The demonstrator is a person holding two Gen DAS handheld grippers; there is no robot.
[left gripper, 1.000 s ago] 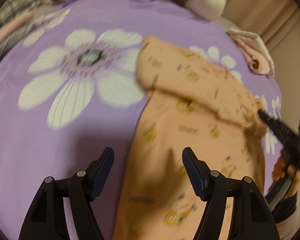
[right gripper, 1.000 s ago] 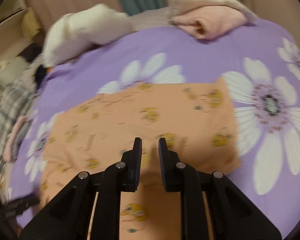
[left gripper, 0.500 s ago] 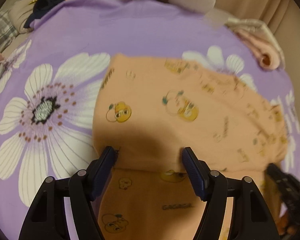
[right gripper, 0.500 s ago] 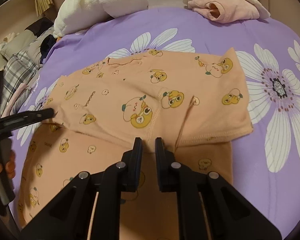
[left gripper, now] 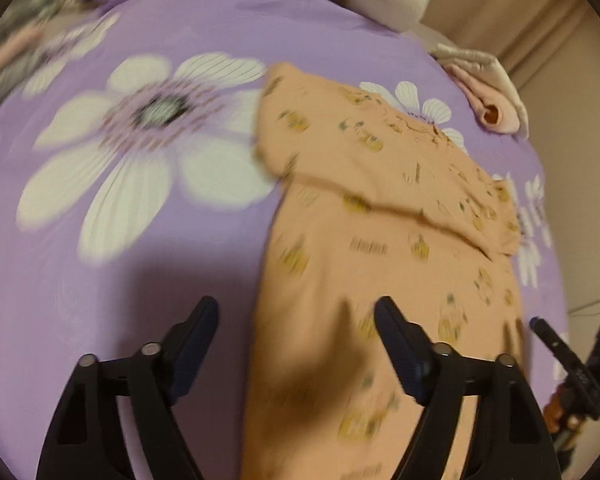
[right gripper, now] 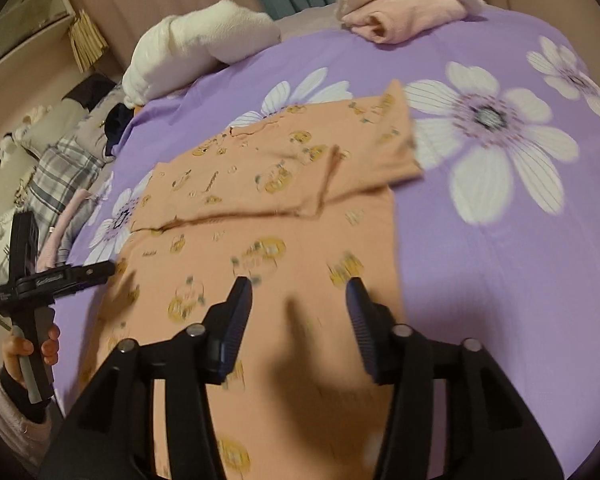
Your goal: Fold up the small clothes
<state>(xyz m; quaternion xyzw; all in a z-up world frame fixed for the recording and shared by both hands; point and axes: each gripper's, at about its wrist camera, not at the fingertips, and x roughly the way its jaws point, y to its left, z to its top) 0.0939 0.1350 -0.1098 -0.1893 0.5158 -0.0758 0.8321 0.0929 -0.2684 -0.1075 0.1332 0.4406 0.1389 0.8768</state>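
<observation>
An orange child's garment (left gripper: 384, 240) with yellow cartoon prints lies flat on the purple flowered bedspread (left gripper: 100, 280). Its far part is folded back over the rest, with the fold edge running across it. It also shows in the right wrist view (right gripper: 260, 208). My left gripper (left gripper: 296, 344) is open and empty above the garment's near left edge. My right gripper (right gripper: 300, 316) is open and empty above the garment's near part. The left gripper also shows at the left of the right wrist view (right gripper: 72, 276), and the right gripper at the right edge of the left wrist view (left gripper: 556, 344).
A rolled pink cloth (right gripper: 400, 16) and a white pillow (right gripper: 196, 48) lie at the far edge of the bed. Plaid fabric (right gripper: 60, 172) and dark clothing (right gripper: 116, 124) are heaped at the far left. Beige curtains hang behind.
My right gripper has opened and let go of the folded part, which now lies on the garment. Both grippers have pulled back toward the near side.
</observation>
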